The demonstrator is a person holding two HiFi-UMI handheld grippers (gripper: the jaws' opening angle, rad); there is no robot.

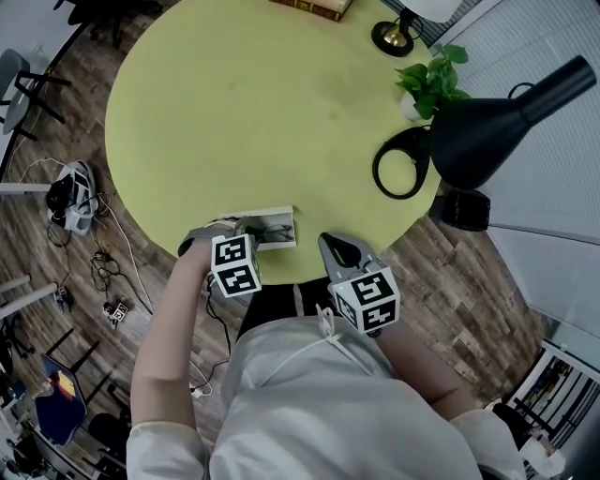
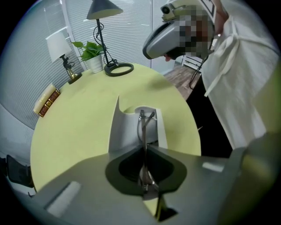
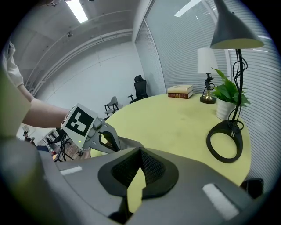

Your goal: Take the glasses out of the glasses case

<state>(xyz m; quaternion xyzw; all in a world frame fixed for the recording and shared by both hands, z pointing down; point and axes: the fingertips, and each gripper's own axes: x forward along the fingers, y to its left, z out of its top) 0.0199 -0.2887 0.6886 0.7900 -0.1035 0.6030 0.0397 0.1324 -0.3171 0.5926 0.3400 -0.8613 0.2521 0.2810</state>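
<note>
A white glasses case [image 2: 127, 132] lies open at the near edge of the yellow-green round table [image 1: 244, 112], its lid standing up on the left. Thin metal-framed glasses [image 2: 143, 125] stand on edge and reach from inside the case back between my jaws. My left gripper [image 2: 144, 148] is shut on the glasses' frame. In the head view the left gripper [image 1: 246, 228] is at the case [image 1: 277, 228]. My right gripper [image 1: 336, 251] hovers just right of the case, over the table's rim. In its own view the right gripper [image 3: 140, 151] is shut with nothing in it.
A black desk lamp [image 1: 487, 131] with a ring base [image 1: 401, 164] stands at the table's right edge, beside a potted plant [image 1: 429, 82]. A small shaded lamp [image 1: 396, 33] and stacked books [image 1: 314, 7] sit at the far side. Wooden floor, cables and chairs surround the table.
</note>
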